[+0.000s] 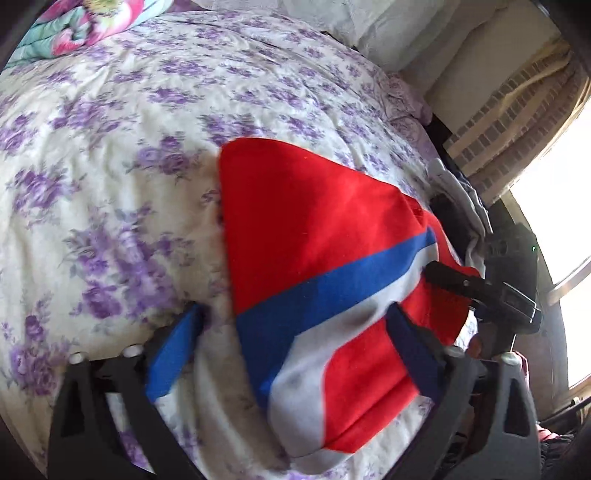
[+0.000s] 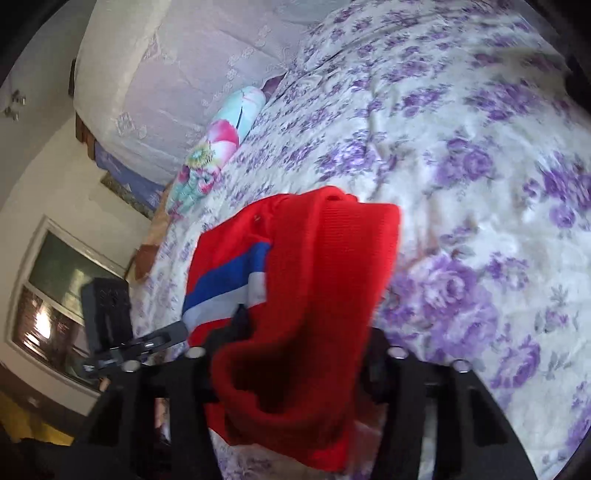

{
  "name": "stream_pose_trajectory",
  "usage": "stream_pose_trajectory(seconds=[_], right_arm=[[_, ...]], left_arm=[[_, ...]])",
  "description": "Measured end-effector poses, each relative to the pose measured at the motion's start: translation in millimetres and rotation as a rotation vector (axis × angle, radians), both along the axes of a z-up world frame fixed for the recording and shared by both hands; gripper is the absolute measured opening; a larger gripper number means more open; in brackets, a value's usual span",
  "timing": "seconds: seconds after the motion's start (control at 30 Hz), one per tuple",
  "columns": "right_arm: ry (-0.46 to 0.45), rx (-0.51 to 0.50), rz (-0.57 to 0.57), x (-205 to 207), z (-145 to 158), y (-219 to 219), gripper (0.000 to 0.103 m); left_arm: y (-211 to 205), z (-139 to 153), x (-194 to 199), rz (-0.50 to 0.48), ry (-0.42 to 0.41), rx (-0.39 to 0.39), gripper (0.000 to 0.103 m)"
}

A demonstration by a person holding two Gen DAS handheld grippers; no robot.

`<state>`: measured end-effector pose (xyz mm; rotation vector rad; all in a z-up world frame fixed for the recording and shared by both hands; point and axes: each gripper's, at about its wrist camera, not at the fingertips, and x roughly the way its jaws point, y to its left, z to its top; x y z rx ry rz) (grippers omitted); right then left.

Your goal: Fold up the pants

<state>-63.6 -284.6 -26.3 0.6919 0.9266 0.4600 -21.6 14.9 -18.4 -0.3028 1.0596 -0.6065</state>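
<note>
The pants [image 1: 306, 229] are red with a blue and a white stripe and lie folded on the flowered bed sheet [image 1: 110, 147]. My left gripper [image 1: 295, 339] is open just above them, one blue pad [image 1: 173, 350] over the sheet and the other over the cloth. The right gripper shows at the pants' right edge [image 1: 458, 280] in the left wrist view. In the right wrist view the red cloth [image 2: 314, 295] is bunched between the right fingers, which hold it; the fingertips are hidden by the cloth. The left gripper [image 2: 155, 339] shows at the left.
A folded flowered blanket [image 1: 81, 26] lies at the far end of the bed. A white lace-covered headboard or pillow stack [image 2: 166, 92] stands behind it. A window [image 1: 554, 221] and brick wall are to the right of the bed; dark clothes lie at the bed's edge.
</note>
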Motion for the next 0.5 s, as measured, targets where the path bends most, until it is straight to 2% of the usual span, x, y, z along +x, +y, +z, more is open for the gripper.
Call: stream_pose_trajectory(seconds=[0.03, 0.07, 0.1, 0.2, 0.23, 0.3, 0.37, 0.5], right_arm=[[0.001, 0.020, -0.004, -2.2, -1.5, -3.5, 0.045], [-0.001, 0.019, -0.005, -3.9, -1.6, -4.2, 0.044], [-0.007, 0.002, -0.005, -4.4, 0.1, -1.7, 0.044], [-0.016, -0.044, -0.001, -3.1, 10.0, 5.6, 0.042], [-0.024, -0.051, 0.006, -1.4, 16.0, 6.3, 0.041], [-0.039, -0.060, 0.018, 2.7, 27.0, 5.6, 0.038], [-0.058, -0.074, 0.032, 6.4, 41.2, 5.6, 0.038], [-0.079, -0.116, 0.047, 13.6, 55.5, 8.6, 0.038]], left_arm=[[3.2, -0.1, 0.8, 0.004, 0.001, -0.001, 0.071], [7.5, 1.0, 3.2, -0.004, 0.015, -0.039, 0.058], [8.1, 2.3, 5.6, -0.011, 0.028, -0.059, 0.048], [1.7, 14.3, 7.0, -0.006, 0.011, -0.014, 0.035], [-2.6, 21.7, 6.7, -0.014, -0.015, 0.020, 0.034], [-3.5, 30.0, 9.6, -0.019, -0.031, 0.038, 0.027], [-1.2, 39.6, 17.7, -0.032, -0.023, 0.001, 0.016], [-7.0, 49.6, 25.1, -0.052, -0.022, -0.002, 0.016]])
